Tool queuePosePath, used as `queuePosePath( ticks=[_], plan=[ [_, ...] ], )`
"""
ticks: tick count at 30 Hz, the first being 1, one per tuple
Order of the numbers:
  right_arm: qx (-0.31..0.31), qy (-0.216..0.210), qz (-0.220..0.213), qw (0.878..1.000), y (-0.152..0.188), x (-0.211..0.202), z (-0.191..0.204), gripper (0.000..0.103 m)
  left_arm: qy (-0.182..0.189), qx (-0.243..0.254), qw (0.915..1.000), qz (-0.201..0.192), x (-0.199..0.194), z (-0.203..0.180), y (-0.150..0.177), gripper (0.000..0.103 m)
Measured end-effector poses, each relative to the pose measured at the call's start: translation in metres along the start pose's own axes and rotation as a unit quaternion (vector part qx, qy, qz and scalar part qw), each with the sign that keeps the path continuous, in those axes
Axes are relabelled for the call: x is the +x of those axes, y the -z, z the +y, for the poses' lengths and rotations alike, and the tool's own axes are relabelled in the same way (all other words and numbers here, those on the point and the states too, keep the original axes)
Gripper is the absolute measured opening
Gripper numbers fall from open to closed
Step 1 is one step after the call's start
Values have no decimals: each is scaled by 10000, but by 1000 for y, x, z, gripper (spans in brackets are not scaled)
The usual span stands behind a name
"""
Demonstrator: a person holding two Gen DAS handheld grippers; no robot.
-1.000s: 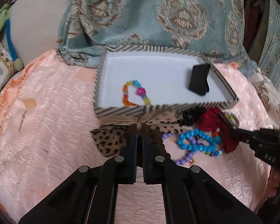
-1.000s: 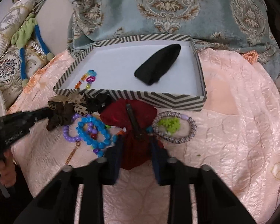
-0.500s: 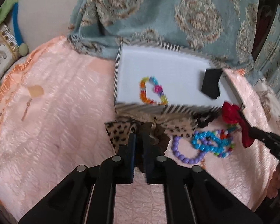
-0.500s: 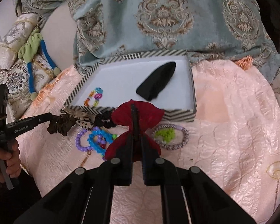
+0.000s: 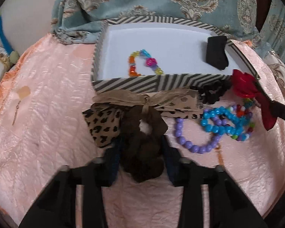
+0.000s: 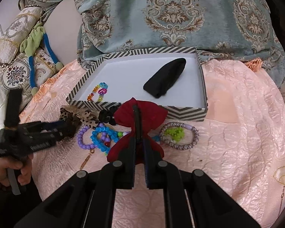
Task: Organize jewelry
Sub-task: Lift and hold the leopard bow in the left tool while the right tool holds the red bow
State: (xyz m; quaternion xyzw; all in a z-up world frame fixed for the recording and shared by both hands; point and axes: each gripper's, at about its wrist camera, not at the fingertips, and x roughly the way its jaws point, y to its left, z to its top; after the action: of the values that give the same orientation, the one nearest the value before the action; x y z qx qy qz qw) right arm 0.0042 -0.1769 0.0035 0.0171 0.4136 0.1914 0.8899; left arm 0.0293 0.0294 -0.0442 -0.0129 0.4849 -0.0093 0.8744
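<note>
Pink bedspread (image 5: 47, 133); red bow (image 6: 142, 114) hides right fingers' (image 6: 132, 152) tips.

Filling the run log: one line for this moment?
left gripper: open around brown scrunchie | right gripper: shut on red bow | box: not yet reached

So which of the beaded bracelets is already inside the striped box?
The rainbow-coloured one with the pink bead. It lies on the box's white floor; the purple bracelet and blue bracelet lie outside on the pink cloth.
</note>
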Motion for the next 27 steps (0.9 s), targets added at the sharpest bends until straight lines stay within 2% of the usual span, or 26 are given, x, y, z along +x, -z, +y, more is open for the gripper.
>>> queuePosePath(
  ticks=[4, 6, 8, 10, 17, 27],
  plan=[
    [99, 47, -61, 9999, -1, -3, -5, 7, 84, -213, 9980, -585, -34, 11, -5, 3],
    [141, 75, -100, 9998, -1, -4, -7, 7, 153, -490, 9940, -966, -54, 24, -10, 3],
    [182, 91, -131, 9997, -1, -5, -9, 7, 172, -669, 9911, -1138, -62, 32, -11, 3],
    [200, 86, -159, 9996, -2, -6, -10, 7, 176, -817, 9896, -1173, -63, 38, -11, 3],
    [203, 12, -269, 9994, -3, -11, -9, 7, 221, -842, 9881, -1268, -65, 36, -12, 3],
    [197, 118, -207, 9995, -1, -7, -8, 7, 62, -567, 9921, -1114, -56, 17, -11, 3]
  ],
)
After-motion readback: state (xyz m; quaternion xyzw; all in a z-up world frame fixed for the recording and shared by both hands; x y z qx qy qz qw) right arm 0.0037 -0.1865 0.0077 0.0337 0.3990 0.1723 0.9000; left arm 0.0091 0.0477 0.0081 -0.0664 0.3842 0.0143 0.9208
